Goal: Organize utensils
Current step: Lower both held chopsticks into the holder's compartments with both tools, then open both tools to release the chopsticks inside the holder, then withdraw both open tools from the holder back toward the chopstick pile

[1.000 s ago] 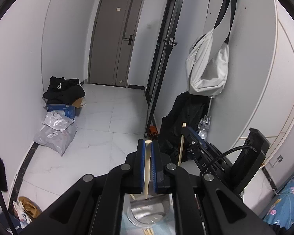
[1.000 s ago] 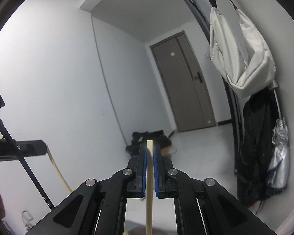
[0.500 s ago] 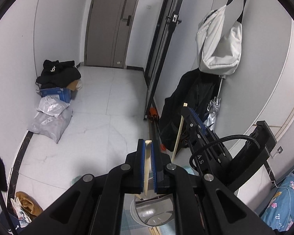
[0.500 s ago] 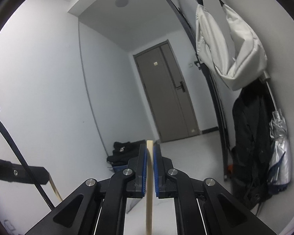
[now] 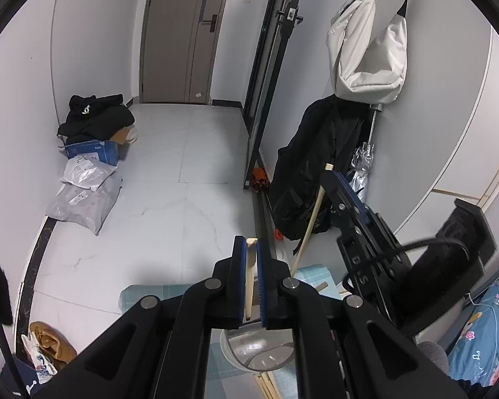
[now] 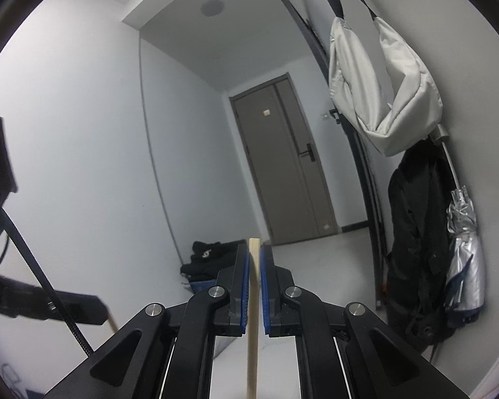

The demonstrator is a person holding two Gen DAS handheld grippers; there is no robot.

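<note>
Hallway floor (image 5: 169, 219) beyond both tongs. Left tongs (image 5: 249, 249) pinch one chopstick (image 5: 249, 276); right tongs (image 6: 255, 256) pinch another (image 6: 253, 316). Steel cup (image 5: 259, 349) sits below; we judge insertion still pending.

Floor, 12 o'clock of left gripper (image 5: 249, 249): bare tiles up to the door (image 5: 179, 33); open passage.
10 o'clock: parcels (image 5: 84, 196), box (image 5: 93, 151) and black clothes (image 5: 94, 116) stacked against the wall; blocked.
2 o'clock: right gripper (image 5: 332, 174) with its chopstick (image 5: 311, 219) stands close; black coat (image 5: 316, 166) and umbrella (image 5: 362, 166) behind it; tight.
6 o'clock: steel cup (image 5: 259, 349) directly below, loose sticks (image 5: 266, 384) beside it.
8 o'clock: shoe (image 5: 51, 344) at floor edge.
Right gripper, 12 o'clock: open air toward the door (image 6: 282, 166).
2 o'clock: hanging bag (image 6: 382, 89); coat (image 6: 415, 249) below it at 3 o'clock.
</note>
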